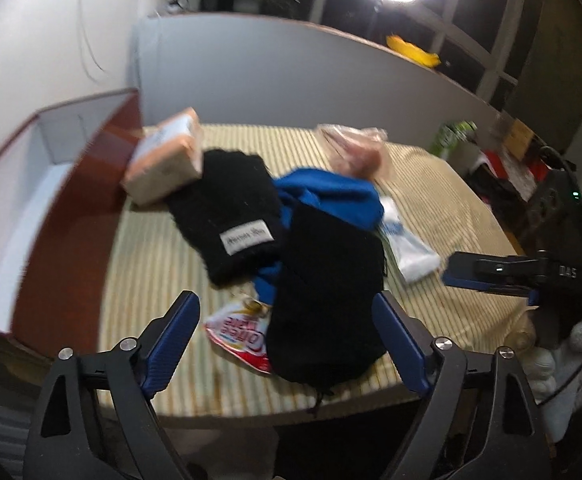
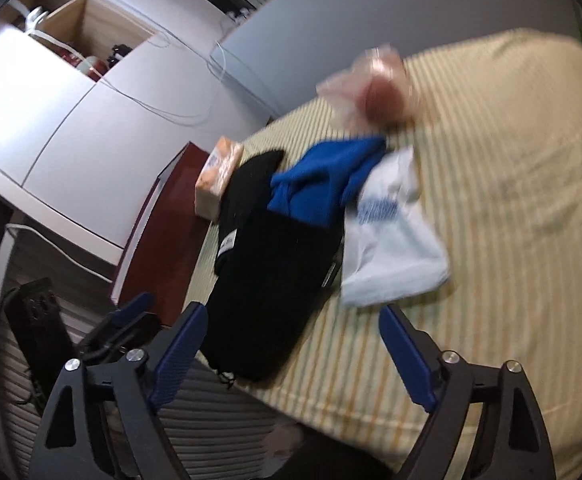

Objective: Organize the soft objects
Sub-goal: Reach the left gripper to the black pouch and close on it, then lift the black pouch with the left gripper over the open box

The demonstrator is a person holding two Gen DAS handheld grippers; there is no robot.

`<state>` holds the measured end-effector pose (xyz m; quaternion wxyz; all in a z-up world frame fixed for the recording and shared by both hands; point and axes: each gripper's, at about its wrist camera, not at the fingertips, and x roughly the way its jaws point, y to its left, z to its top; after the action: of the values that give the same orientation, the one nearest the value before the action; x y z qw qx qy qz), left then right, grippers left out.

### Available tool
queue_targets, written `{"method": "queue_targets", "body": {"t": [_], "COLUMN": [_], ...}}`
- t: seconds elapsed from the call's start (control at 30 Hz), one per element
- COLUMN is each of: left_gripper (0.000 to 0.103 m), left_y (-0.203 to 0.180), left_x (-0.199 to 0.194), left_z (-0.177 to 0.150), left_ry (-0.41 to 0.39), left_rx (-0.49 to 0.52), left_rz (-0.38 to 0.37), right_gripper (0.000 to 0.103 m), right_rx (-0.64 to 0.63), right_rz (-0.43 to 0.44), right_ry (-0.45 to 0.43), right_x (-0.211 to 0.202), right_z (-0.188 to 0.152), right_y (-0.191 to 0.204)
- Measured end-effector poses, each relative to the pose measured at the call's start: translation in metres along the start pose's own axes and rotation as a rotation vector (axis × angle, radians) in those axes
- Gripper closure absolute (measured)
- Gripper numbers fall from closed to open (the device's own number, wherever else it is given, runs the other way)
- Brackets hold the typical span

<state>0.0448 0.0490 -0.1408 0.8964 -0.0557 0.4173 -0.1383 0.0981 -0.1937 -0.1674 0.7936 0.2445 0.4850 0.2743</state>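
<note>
The soft things lie heaped together on the striped cloth (image 1: 163, 264) that covers the table: a black knit hat (image 1: 227, 216) with a small pale label sewn on it, a second black knit piece (image 1: 327, 304) lying nearest to me, and a blue garment (image 1: 331, 192) bunched between and behind the two, all three touching and overlapping. An orange wrapped packet (image 1: 165, 160) leans on the far left side of the hat, a red and white wrapper (image 1: 239, 332) pokes out from under the near black piece, a white plastic bag (image 1: 411, 248) with blue print lies just to the right of the pile, and a clear bag with something reddish inside (image 1: 355, 148) sits behind the blue garment. My left gripper (image 1: 287, 336) has its jaws spread wide with nothing pressed between them; the near black piece shows between the fingers but the pads do not touch it. My right gripper (image 2: 291, 356) is likewise spread and empty, above the near edge of the table beside that same black piece (image 2: 275, 280). Both views are blurred. The table's near edge runs just ahead of my fingers, its left edge meets a reddish-brown surface (image 1: 75, 216), and a grey panel (image 1: 271, 76) stands along the back. To the right of the pile the cloth lies bare and wide.
</note>
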Motion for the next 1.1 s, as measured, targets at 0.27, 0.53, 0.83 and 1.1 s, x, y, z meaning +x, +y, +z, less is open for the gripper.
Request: {"method": "queue_targets", "body": {"t": [0.27, 0.53, 0.83, 1.1], "left_gripper": [0.024, 0.024, 0.034, 0.039], "left_y": [0.003, 0.003, 0.000, -0.010], "left_x": [0.025, 0.041, 0.054, 0.060], "left_z": [0.004, 0.006, 0.007, 0.007], "left_ry": [0.105, 0.175, 0.229, 0.245], "left_rx": [0.011, 0.047, 0.062, 0.115], "left_rz": [-0.095, -0.147, -0.192, -0.186], "right_gripper": [0.037, 0.045, 0.052, 0.058], "right_rx": [0.071, 0.096, 0.118, 0.123], "right_rz": [0.044, 0.056, 0.078, 0.093], "right_ry": [0.075, 0.119, 0.147, 0.169], "right_x": [0.030, 0.051, 0.064, 0.072], "right_z": [-0.004, 0.001, 0.005, 0.006], "right_y": [-0.004, -0.002, -0.001, 0.001]}}
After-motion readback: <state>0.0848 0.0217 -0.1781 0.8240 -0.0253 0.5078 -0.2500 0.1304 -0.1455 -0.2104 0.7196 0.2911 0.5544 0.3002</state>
